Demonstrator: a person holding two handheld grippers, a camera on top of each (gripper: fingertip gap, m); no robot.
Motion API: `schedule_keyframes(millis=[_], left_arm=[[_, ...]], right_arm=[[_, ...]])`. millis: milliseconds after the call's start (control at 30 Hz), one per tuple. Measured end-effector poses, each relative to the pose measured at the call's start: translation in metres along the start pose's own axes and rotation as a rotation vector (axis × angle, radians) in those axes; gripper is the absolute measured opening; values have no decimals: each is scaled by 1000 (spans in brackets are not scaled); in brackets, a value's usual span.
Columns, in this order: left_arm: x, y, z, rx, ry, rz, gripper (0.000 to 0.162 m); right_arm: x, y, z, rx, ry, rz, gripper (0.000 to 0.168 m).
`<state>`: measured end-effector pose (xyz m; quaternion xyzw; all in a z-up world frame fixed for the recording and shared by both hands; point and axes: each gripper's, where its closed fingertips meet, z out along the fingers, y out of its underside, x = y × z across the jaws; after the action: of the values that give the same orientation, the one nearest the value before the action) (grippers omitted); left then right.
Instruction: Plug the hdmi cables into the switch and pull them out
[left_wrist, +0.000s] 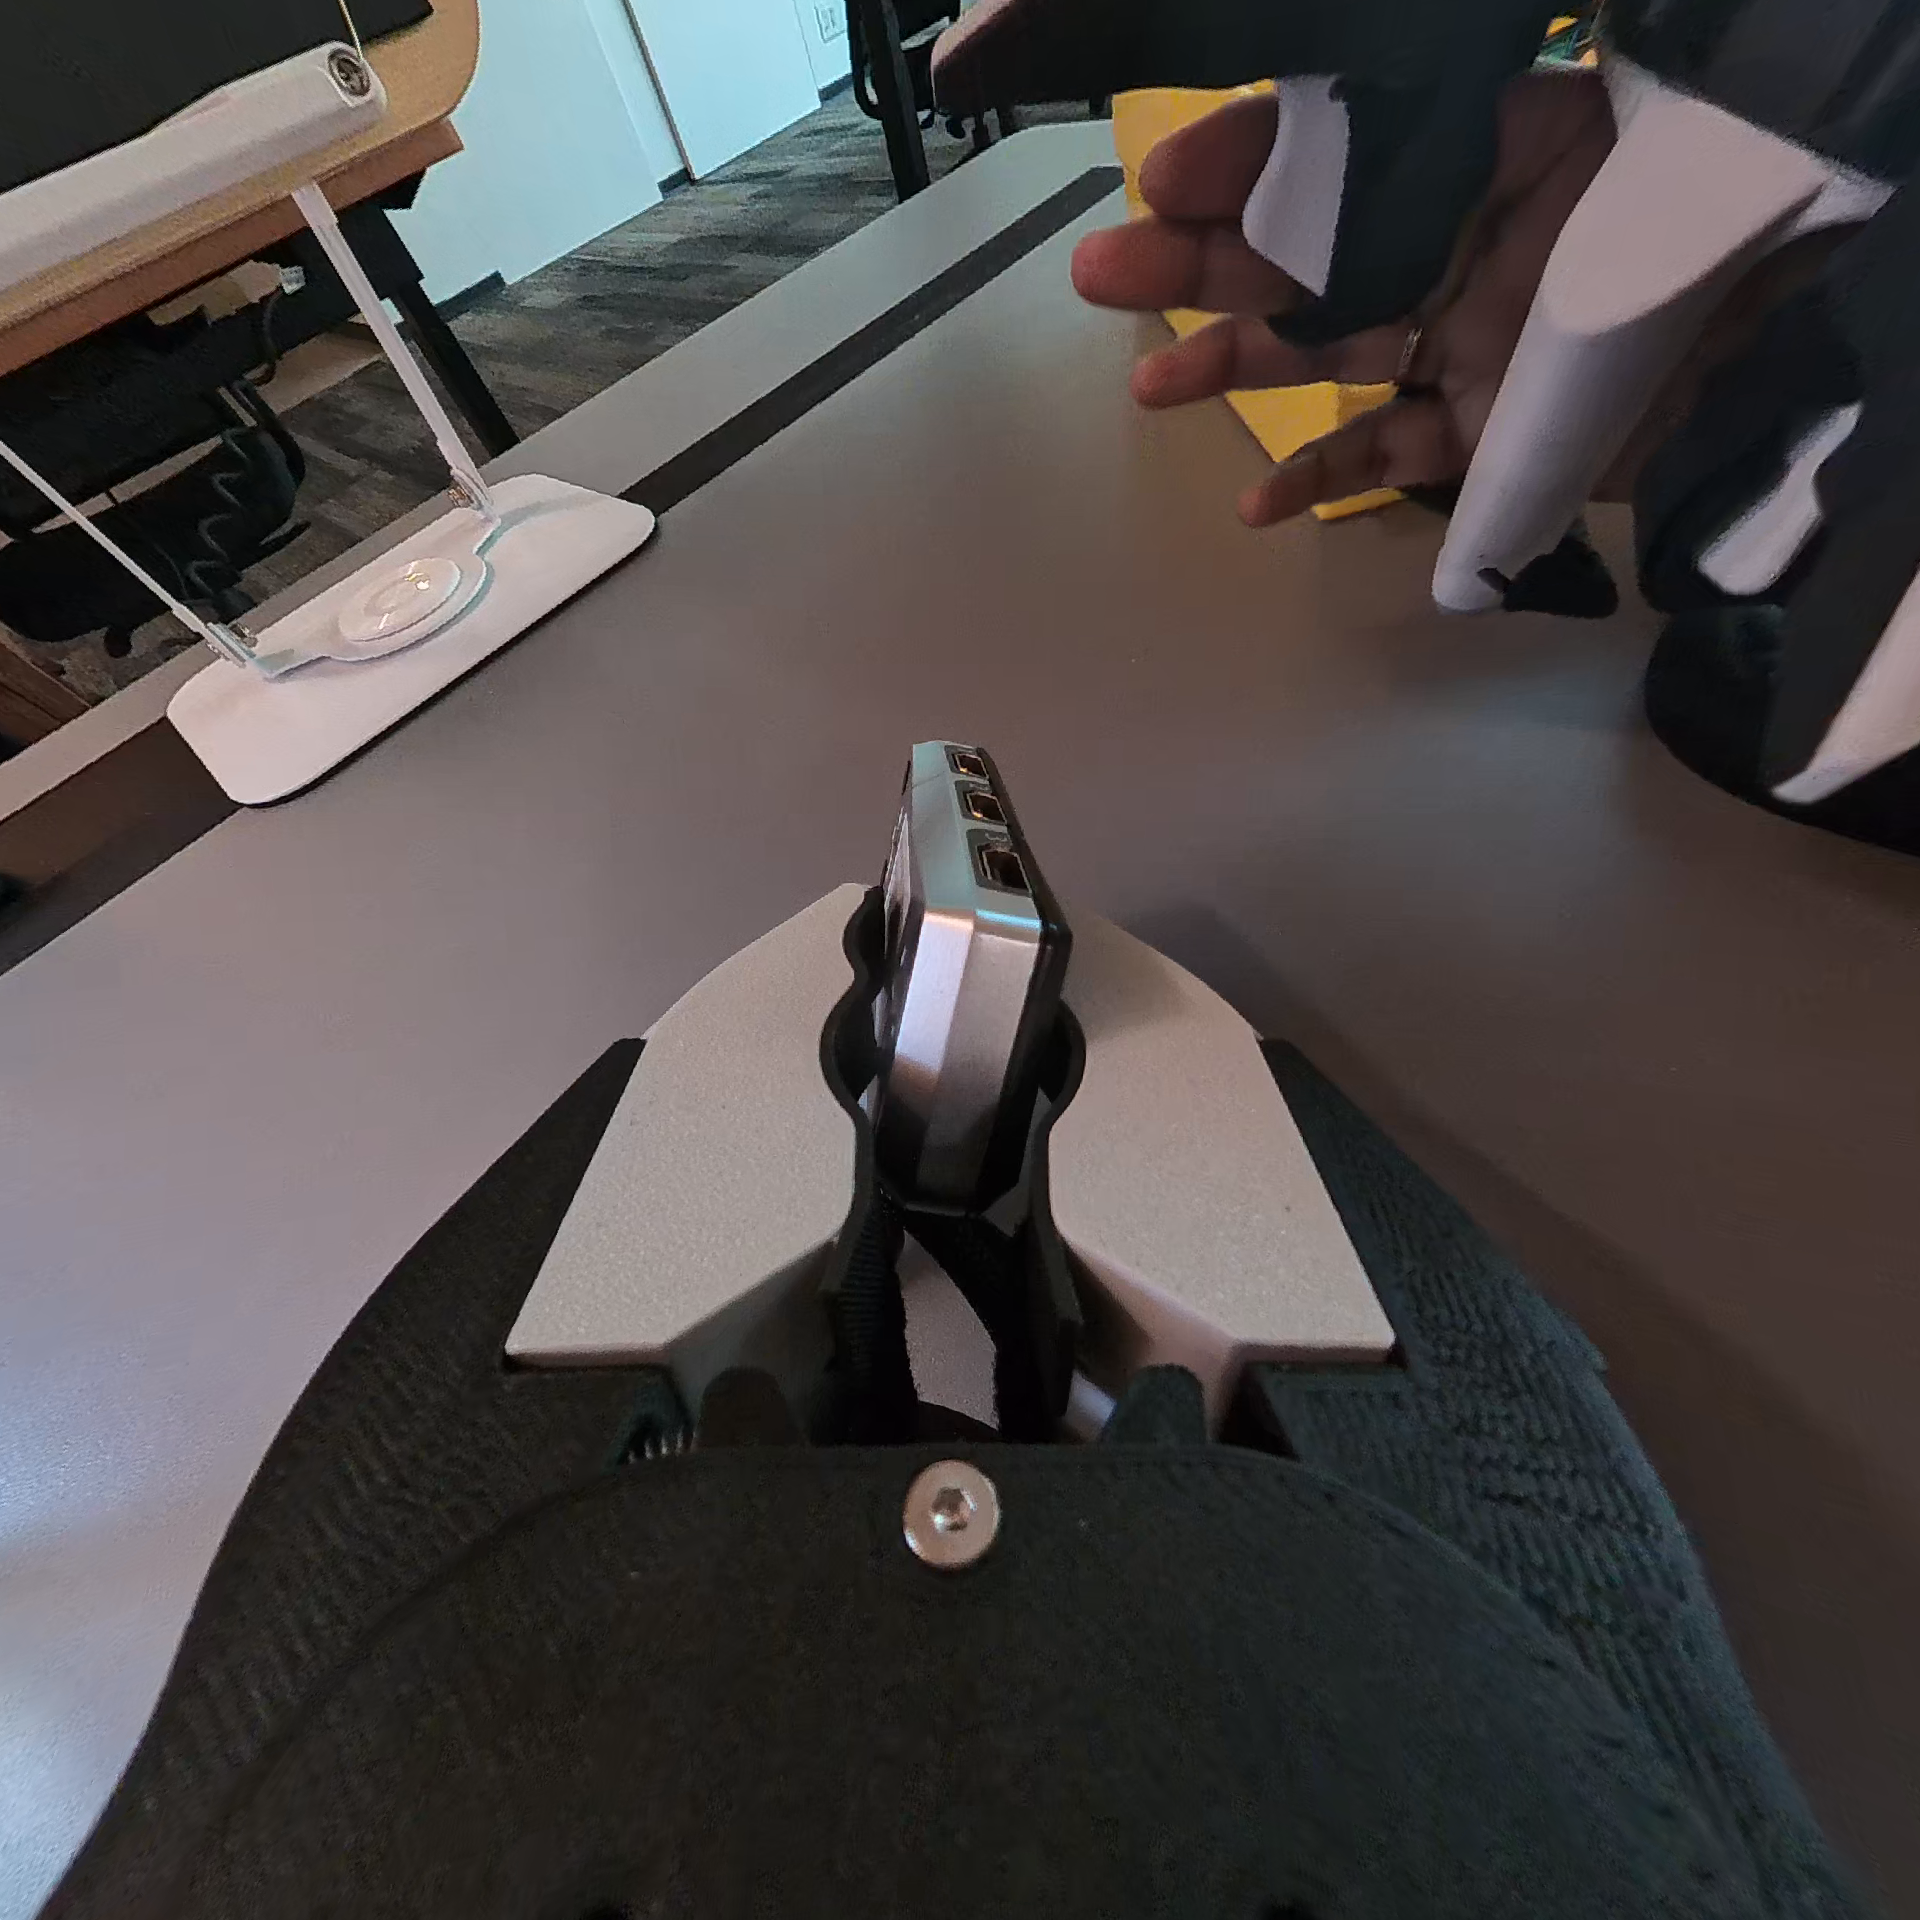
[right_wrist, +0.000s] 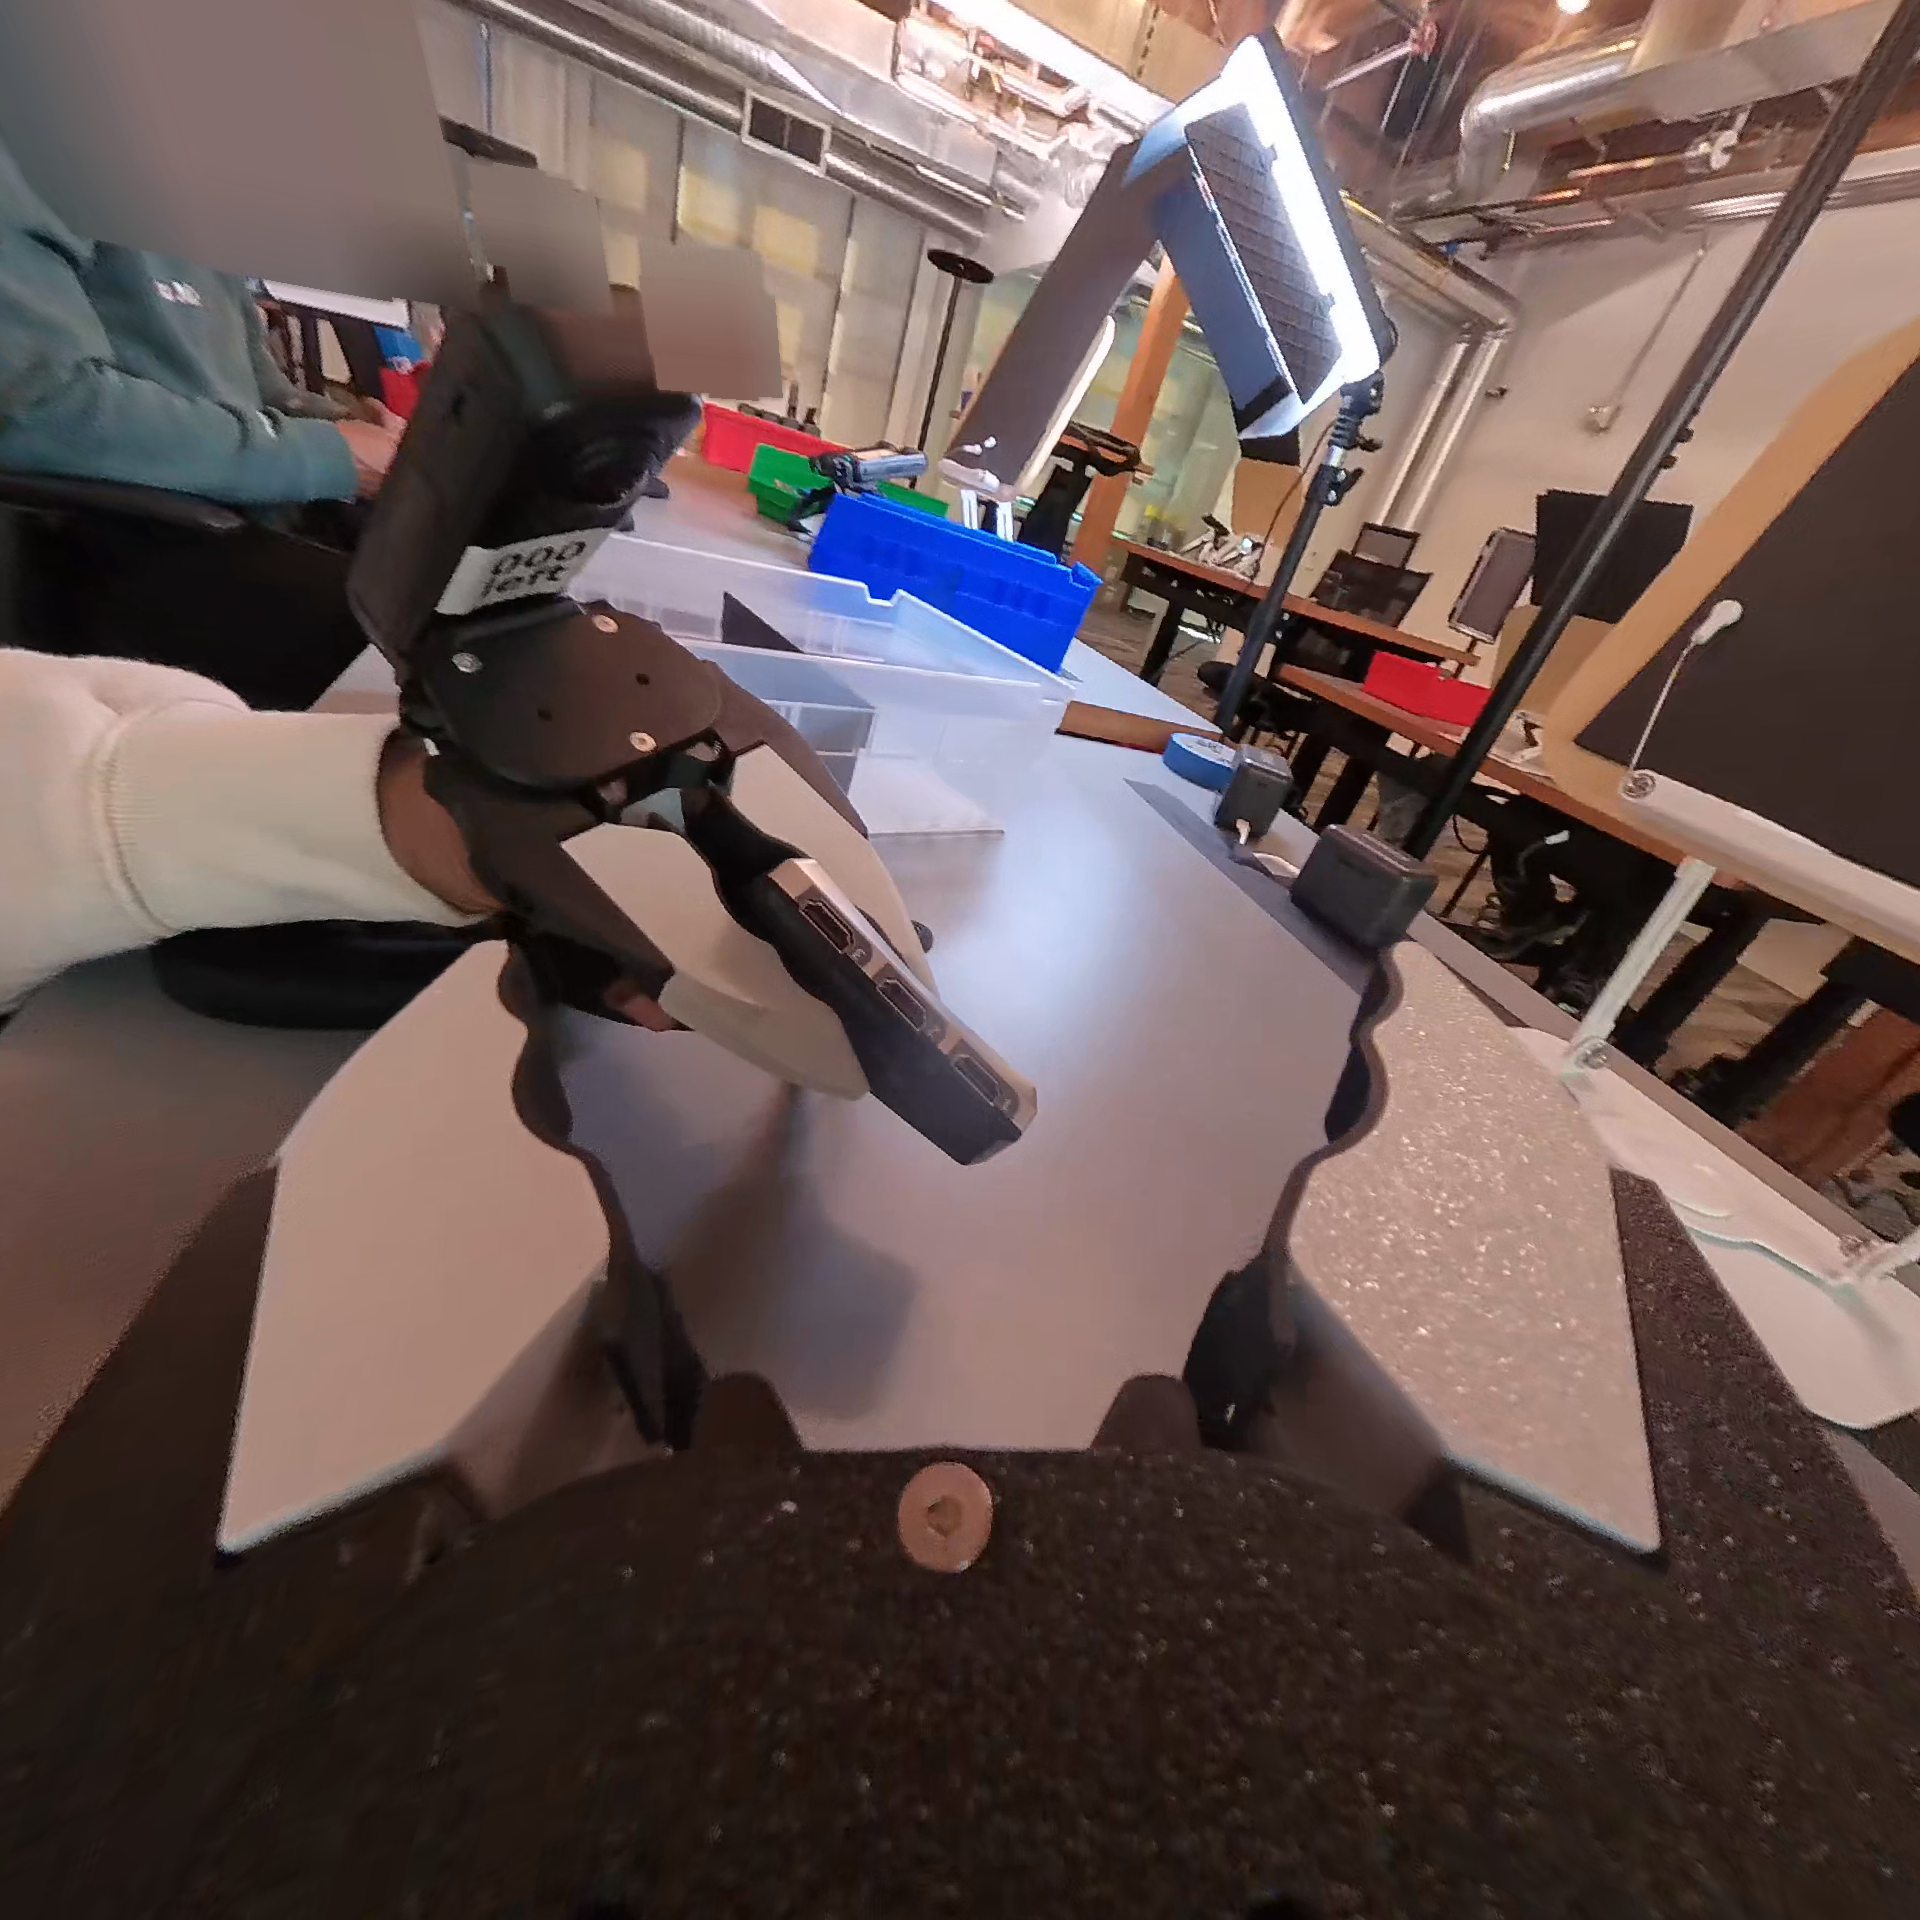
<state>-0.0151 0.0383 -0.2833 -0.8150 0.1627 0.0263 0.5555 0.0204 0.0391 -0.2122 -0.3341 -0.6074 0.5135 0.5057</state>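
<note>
switch (right_wrist: 894, 1013) in my left claw (left_wrist: 961, 1029), above table (left_wrist: 727, 665) middle | my right claw (right_wrist: 956, 1174) facing it | bins (right_wrist: 904, 665) behind | lamp base (left_wrist: 416, 634) at table's edge

- Grey matte desk top (left_wrist: 727, 644) with a dark strip running along its far edge.
- White flat-based lamp stand (left_wrist: 416, 613) with clear struts sits at the desk's left edge in the left wrist view.
- Floor: grey patterned carpet (left_wrist: 644, 270); pale wall with a white door panel beyond.
- Right wrist view: clear plastic bins (right_wrist: 883, 665), then a blue plastic bin (right_wrist: 956, 571), green and red bins farther along the desk.
- Lit rectangular panel light (right_wrist: 1288, 218) on a black tripod stand.
- Exposed silver ceiling ducts (right_wrist: 1538, 94); wooden tables (right_wrist: 1351, 644) at right, one bearing a red bin.
</note>
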Motion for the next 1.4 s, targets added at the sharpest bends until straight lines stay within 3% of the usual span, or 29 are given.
schedule_keyframes(millis=[200,400,567,667,800,967,1067,1200,1267,1300,1400], left_arm=[[-1,-1,-2,12,-3,3,26],[-3,-26,-16,148,70,-92,26],[9,-74,-48,377,293,-283,24],[18,-98,-71,522,465,-400,23],[27,-109,-83,596,628,-504,23],[44,-102,-73,539,688,-487,23],[48,-104,-72,556,691,-473,23],[43,-111,-84,620,725,-498,23],[41,-113,-89,638,749,-521,23],[42,-112,-89,636,759,-525,23],[49,-113,-92,634,811,-518,23]], right_arm=[[-2,13,2,-71,-4,-29,144],[-4,10,1,-56,-18,-57,137],[-15,4,5,-17,-63,-82,130],[-26,-17,6,110,-128,24,126],[-35,-41,2,271,-226,210,86],[-41,-43,3,283,-283,263,49],[-48,-34,6,223,-325,267,48],[-76,-12,16,78,-428,197,85],[-88,1,21,6,-450,86,81],[-90,3,23,2,-439,44,77],[-88,0,22,18,-424,-10,30]])
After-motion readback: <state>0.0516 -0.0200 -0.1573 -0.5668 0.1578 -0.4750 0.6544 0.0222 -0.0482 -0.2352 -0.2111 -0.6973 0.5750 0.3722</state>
